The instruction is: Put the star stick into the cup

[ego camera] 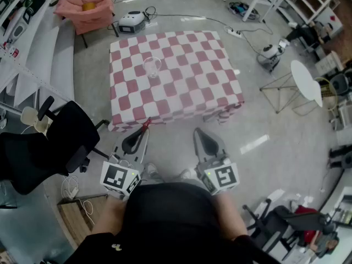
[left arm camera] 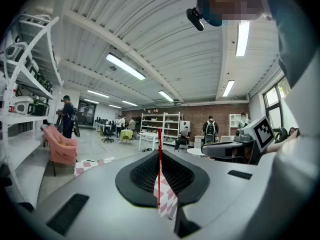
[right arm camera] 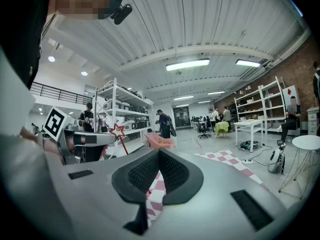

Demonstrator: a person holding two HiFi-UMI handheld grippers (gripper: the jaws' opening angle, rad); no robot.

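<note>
Left gripper (ego camera: 140,136): my jaws are nipped narrow on the thin red shaft of the star stick (left arm camera: 160,159), held low so that the star end points far, free to go in first. Right gripper (ego camera: 202,139): my jaws are together on nothing, level beside the left as a spare. The cup (ego camera: 152,67) stands upright, left of centre on the table (ego camera: 181,95), well apart from both; I judge the carry not yet made.

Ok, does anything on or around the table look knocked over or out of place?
Nothing stands out. The cup stands upright on the checkered table, and the star stick is clamped between the jaws of the left hand-held gripper, near the table's front edge.
</note>
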